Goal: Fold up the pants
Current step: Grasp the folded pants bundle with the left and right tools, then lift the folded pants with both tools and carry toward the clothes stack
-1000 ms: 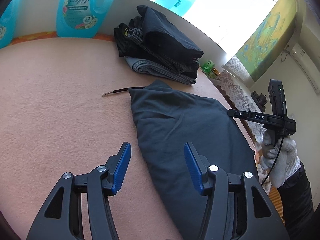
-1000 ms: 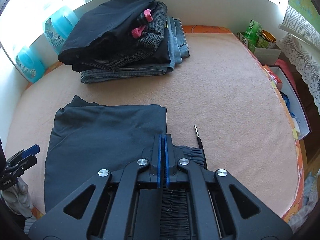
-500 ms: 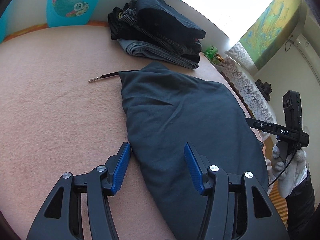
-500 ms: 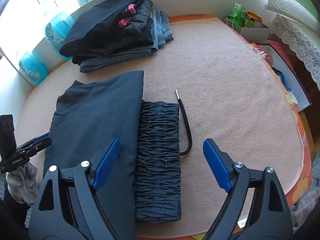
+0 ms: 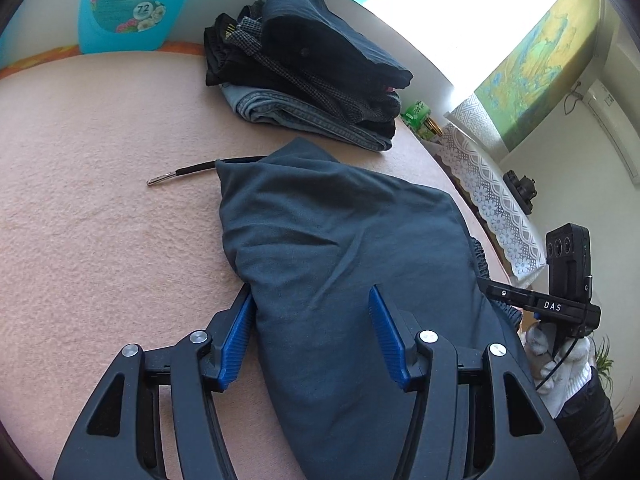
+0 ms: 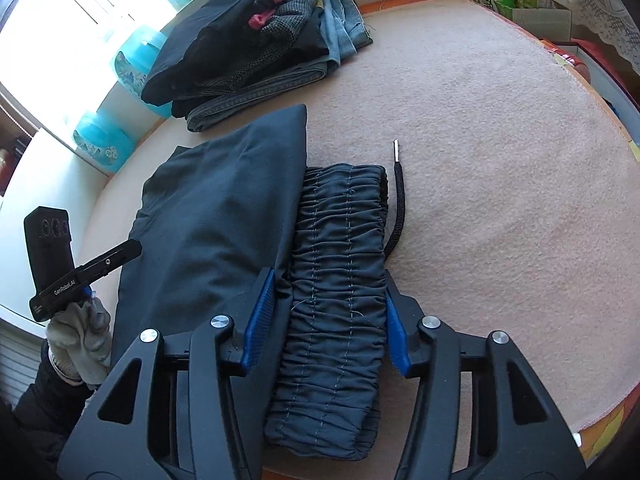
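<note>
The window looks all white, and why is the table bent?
Left wrist view: sunlight washes out the window, and the fisheye lens curves the table edge. Right wrist view: the same white glare at the window; the pants stay sharp, black corners frame the picture.

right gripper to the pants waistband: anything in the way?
Nothing visible. The right gripper already straddles the gathered waistband of the dark pants, its jaws having just been closing around it. The drawstring lies beside the waistband, outside the jaws.
</note>
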The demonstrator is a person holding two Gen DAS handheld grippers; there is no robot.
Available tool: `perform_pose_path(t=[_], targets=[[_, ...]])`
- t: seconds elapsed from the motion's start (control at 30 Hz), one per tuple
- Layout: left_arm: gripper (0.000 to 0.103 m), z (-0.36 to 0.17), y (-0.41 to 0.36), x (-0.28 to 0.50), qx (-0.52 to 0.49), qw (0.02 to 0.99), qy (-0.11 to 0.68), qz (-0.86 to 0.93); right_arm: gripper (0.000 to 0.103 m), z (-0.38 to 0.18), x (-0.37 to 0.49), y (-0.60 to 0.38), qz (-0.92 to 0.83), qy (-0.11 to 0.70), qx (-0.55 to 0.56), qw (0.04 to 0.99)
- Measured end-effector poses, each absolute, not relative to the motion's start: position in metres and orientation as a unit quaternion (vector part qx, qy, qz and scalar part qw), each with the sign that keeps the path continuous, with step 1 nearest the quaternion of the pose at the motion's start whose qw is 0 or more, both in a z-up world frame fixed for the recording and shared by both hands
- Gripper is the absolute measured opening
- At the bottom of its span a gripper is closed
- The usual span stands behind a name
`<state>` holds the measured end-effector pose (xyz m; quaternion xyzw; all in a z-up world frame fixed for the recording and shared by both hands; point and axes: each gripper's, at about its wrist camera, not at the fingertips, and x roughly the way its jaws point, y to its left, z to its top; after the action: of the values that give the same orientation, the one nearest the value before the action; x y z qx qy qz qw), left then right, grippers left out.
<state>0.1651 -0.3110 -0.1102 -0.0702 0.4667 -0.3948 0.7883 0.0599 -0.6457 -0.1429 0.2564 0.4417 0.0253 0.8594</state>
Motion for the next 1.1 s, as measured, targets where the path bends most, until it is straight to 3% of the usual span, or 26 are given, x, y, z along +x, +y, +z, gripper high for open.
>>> perform_pose_path(t=[0.07, 0.17, 0.3, 0.43, 0.47, 0.73, 1.1], targets=[[0.020, -0.113, -0.314, 0.165, -0.069, 0.782, 0.472, -0.400, 0.043, -0.142, 0.056, -0.647, 0.019, 0.431, 0.264, 0.863], [0.015, -0.111, -0.315, 0.161, -0.064, 0.786, 0.464, -0.405, 0.031, -0.134, 0.050, -0.644, 0.013, 0.420, 0.257, 0.871], [0.014, -0.107, -0.318, 0.155, -0.052, 0.791, 0.452, -0.408, 0.029, -0.135, 0.050, -0.650, 0.026, 0.419, 0.267, 0.867], [0.014, -0.108, -0.321, 0.155, -0.045, 0.793, 0.451, -0.408, 0.051, -0.150, 0.057, -0.661, 0.048, 0.422, 0.312, 0.850], [0.014, -0.109, -0.322, 0.155, -0.042, 0.793, 0.450, -0.407, 0.051, -0.150, 0.058, -0.660, 0.049, 0.421, 0.311, 0.851], [0.011, -0.098, -0.323, 0.148, -0.027, 0.807, 0.424, -0.409, 0.020, -0.133, 0.048, -0.642, 0.047, 0.388, 0.293, 0.873], [0.009, -0.050, -0.320, 0.130, -0.023, 0.830, 0.352, -0.432, 0.017, -0.066, 0.040, -0.595, 0.014, 0.352, 0.190, 0.916]])
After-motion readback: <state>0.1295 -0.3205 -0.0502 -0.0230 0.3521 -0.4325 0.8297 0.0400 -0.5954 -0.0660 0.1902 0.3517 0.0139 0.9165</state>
